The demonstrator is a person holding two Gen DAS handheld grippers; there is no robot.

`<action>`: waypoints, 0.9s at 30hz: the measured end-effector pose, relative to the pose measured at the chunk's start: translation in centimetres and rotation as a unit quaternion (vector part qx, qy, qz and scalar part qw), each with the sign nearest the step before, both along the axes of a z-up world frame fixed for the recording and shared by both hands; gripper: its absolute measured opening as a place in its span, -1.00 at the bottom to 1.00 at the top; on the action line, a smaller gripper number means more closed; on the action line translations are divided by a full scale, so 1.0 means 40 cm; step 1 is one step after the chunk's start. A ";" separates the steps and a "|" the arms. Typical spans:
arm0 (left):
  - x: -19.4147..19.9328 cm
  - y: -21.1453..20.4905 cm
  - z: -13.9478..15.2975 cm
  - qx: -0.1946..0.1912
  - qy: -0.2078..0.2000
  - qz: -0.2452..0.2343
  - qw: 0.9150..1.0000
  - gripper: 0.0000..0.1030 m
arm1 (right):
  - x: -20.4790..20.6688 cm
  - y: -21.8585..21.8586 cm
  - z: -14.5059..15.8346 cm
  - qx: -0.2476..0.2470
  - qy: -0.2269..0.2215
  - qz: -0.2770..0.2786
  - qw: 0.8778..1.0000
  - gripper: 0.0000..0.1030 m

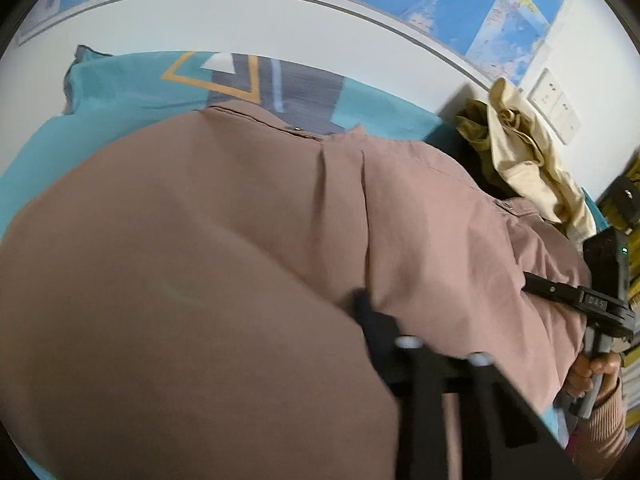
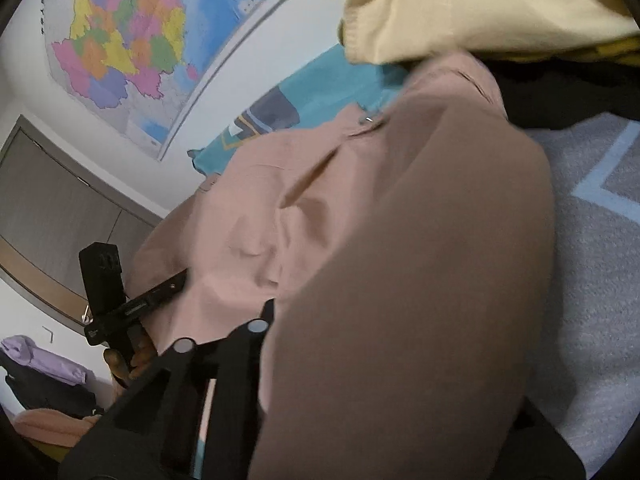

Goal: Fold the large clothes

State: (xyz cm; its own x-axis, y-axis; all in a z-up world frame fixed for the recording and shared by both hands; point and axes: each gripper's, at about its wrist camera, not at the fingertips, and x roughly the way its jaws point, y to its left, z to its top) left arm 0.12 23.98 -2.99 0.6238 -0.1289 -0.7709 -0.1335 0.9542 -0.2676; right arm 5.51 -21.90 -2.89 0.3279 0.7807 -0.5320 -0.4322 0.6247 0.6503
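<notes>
1. The dusty-pink shirt (image 1: 248, 208) lies spread on the teal patterned bedsheet (image 1: 120, 88) of a bed. Its collar end with snap buttons points toward the wall, and a near portion is lifted close to both cameras.
2. The left hand-held gripper (image 1: 360, 304) appears pinched on a raised edge of the shirt; its tips are buried in cloth, so this is a judgement.
3. The right hand-held gripper (image 2: 268, 312) likewise seems clamped on the lifted fabric, with one finger running under the fold.
4. Progress: I judge the fold as only starting. The body is mostly one flat layer, and no neat folded stack shows. Carrying the lifted edge over and smoothing remain.
5. Only the left view shows the wall sockets (image 1: 556, 104) and the cream garment (image 1: 524, 152) heaped beside the shirt's far end.
6. Only the right view shows the coloured wall map (image 2: 132, 40), a grey blanket (image 2: 592, 264) and a lilac garment (image 2: 44, 360) off the bed.
</notes>
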 end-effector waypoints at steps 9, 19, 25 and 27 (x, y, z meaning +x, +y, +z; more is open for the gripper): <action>0.018 0.082 0.155 0.011 -0.047 -0.013 0.999 -0.79 | -0.013 0.088 0.252 0.018 -0.092 0.036 0.995 -0.77; 0.043 0.346 0.388 0.088 -0.111 0.060 0.988 -0.79 | 0.122 0.395 0.486 0.035 -0.182 0.091 0.979 -0.79; 0.054 0.551 0.426 0.131 -0.135 0.150 0.971 -0.79 | 0.237 0.655 0.498 0.081 -0.188 0.126 0.971 -0.79; 0.060 0.646 0.383 0.133 -0.124 0.191 0.965 -0.78 | 0.270 0.739 0.447 0.082 -0.165 0.138 0.973 -0.79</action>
State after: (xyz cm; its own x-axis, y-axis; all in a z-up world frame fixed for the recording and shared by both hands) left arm 2.54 49.82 12.32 0.7563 0.3290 -0.5655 -0.4523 0.8874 -0.0886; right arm 16.30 7.68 14.97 0.2252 0.9286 -0.2949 -0.7713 0.3549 0.5284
